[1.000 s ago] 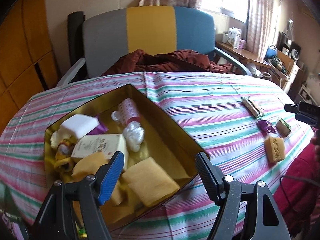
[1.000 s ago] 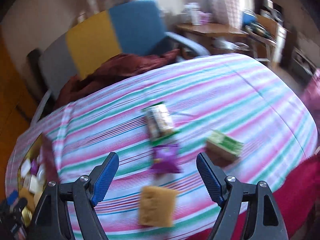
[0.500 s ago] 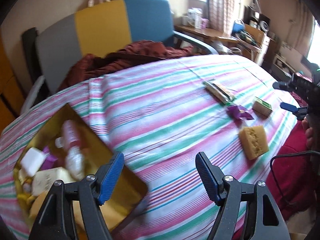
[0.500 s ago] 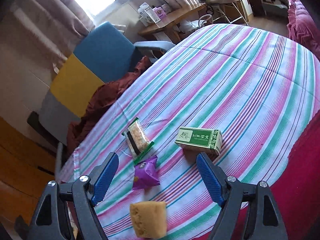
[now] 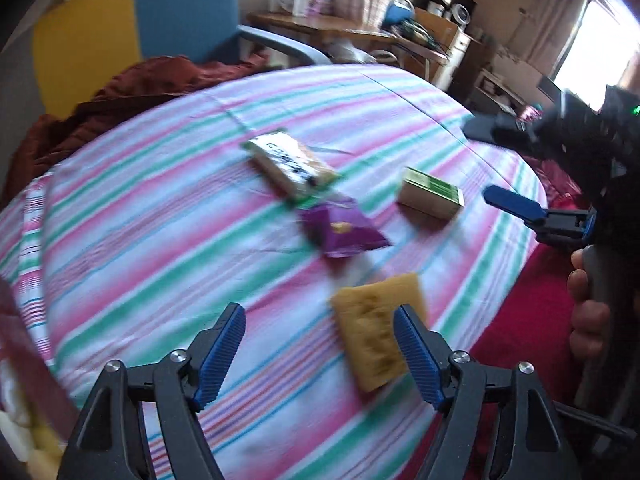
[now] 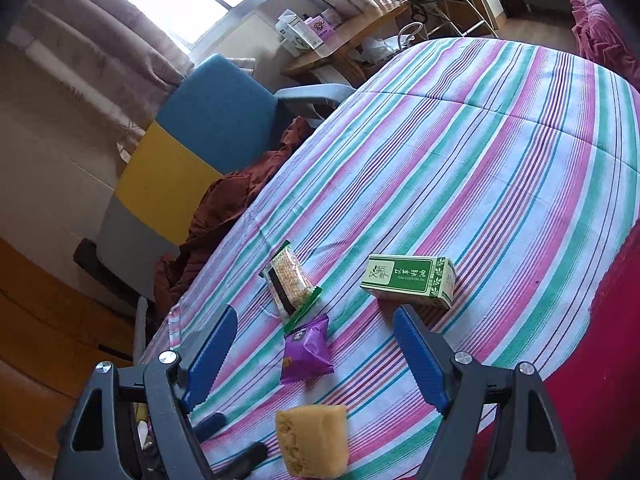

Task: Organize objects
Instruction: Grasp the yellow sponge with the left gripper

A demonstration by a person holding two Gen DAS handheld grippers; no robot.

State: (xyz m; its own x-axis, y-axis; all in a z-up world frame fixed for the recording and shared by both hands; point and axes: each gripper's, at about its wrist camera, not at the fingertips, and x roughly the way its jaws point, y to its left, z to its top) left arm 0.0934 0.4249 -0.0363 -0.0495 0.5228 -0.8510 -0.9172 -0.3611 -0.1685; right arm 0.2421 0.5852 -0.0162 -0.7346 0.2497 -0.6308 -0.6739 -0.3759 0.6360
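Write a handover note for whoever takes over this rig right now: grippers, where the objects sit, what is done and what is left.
Left gripper: jaws opening, nothing between them, hovering by the yellow sponge.
Right gripper: open, empty, above the purple packet.
Loose on the striped tablecloth: the sponge at the near edge, then the purple packet, the cracker pack and the green box.
Done: cannot tell from these views.
Left: all four loose things need gathering; the sponge looks the likely first pick.
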